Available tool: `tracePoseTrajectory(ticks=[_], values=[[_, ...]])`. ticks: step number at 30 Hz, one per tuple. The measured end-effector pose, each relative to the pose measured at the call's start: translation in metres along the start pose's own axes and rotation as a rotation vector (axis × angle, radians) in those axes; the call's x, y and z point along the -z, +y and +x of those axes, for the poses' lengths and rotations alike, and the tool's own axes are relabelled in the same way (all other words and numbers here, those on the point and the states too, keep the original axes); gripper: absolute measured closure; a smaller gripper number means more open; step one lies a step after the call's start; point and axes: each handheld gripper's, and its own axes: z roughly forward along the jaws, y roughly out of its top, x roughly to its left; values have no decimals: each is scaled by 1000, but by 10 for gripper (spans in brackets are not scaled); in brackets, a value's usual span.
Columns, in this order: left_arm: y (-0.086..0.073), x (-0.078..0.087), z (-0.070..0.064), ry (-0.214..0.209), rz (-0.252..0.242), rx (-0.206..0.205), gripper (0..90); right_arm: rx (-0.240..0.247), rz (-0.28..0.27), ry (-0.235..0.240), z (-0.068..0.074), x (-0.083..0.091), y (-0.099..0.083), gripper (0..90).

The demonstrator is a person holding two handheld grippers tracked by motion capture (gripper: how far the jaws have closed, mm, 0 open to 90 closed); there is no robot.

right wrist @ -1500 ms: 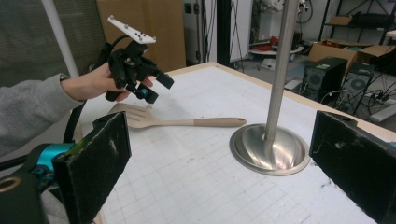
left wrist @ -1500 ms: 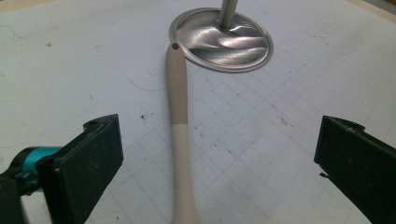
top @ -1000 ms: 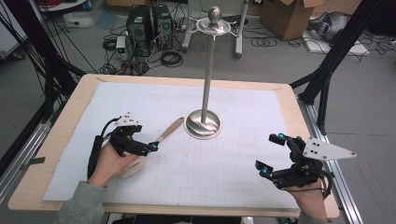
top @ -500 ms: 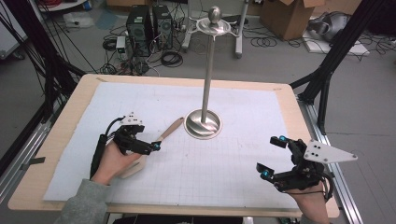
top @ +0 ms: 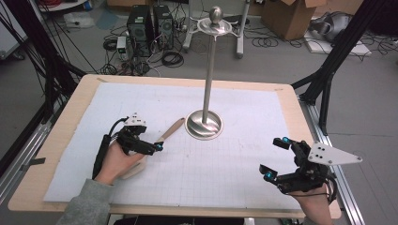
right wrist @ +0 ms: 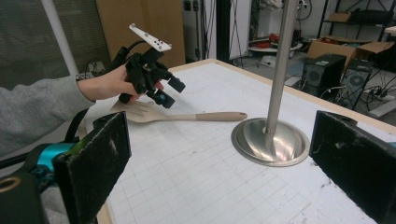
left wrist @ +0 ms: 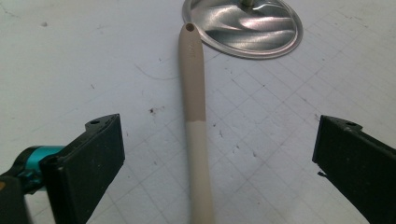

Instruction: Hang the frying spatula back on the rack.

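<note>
The left tool [top: 149,146] hung over the wooden spatula [left wrist: 195,116], jaws spread wide either side of its handle and touching nothing. The spatula lay flat on the tabletop [top: 70,112], handle tip just beside the metal stand [top: 204,124]. The right tool [top: 276,158] hovered well apart, also wide.

On the surface [top: 281,101], a metal stand [top: 204,124] rises at centre. At its 9 o'clock lies a wooden spatula [top: 170,131], with the left hand-held gripper [top: 157,146] over it. The right hand-held gripper [top: 275,159] gapes at 4 o'clock.
</note>
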Motion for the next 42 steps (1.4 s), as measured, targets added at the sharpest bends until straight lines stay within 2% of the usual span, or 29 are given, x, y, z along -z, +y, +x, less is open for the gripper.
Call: tracePoseTrajectory(ticks=[6,11,16,23,24,27,31,38,42], values=[[-1,-1,0,18,30,-14,61,4,3,2,1,-1,0,41],[-1,-1,2,25,40,-10,88,-2,4,1,1,-1,0,41],[-3,-4,1,30,78,-18,124,9,2,-1,0,-2,0,41],[-7,-5,3,39,86,-19,141,4,5,2,1,-1,0,41],[-7,-6,2,38,80,-11,148,5,5,2,0,-1,0,41],[-9,-7,3,41,117,-16,190,5,9,3,0,-2,0,40],[-9,-8,1,35,131,-19,245,7,10,4,0,-3,0,41],[-12,-9,4,34,153,27,325,12,7,6,0,-3,0,41],[-14,-11,3,43,172,29,361,4,14,7,0,-3,0,41]])
